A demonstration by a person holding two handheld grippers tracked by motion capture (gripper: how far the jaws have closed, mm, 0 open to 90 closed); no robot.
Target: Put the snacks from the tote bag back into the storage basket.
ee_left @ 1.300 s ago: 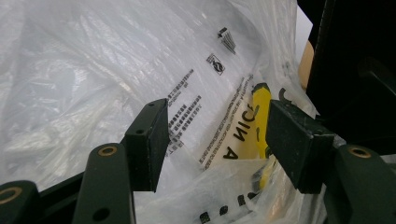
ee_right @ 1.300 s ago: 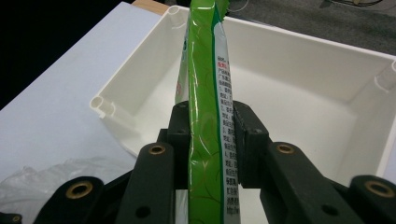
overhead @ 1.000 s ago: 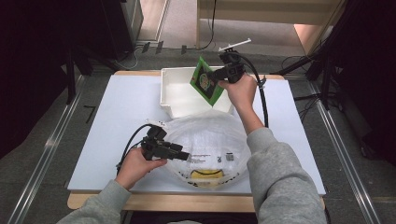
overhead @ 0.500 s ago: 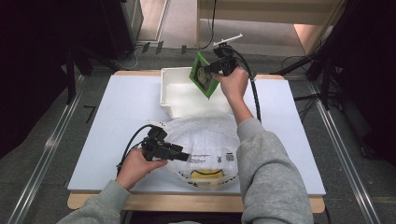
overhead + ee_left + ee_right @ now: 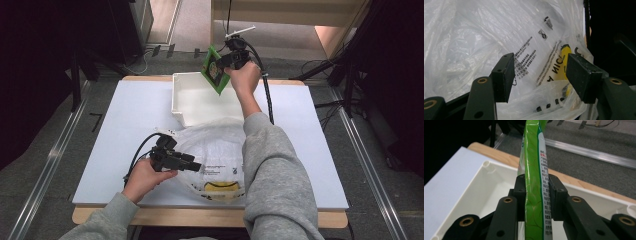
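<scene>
The right gripper (image 5: pixel 226 62) pinches the green packet (image 5: pixel 214 70) above the white tray (image 5: pixel 186 107). Lower it inside first. The left gripper (image 5: pixel 192 165) jaws gape at the plastic bag (image 5: pixel 220 145).

White table top (image 5: pixel 125 120) on wooden board; aluminium rails (image 5: pixel 47 170) on floor

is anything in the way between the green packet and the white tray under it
Nothing visible. The right gripper holds the green packet by its edge above the far side of the white tray, which looks empty. The plastic bag and left gripper lie nearer the person, clear of that drop.
</scene>
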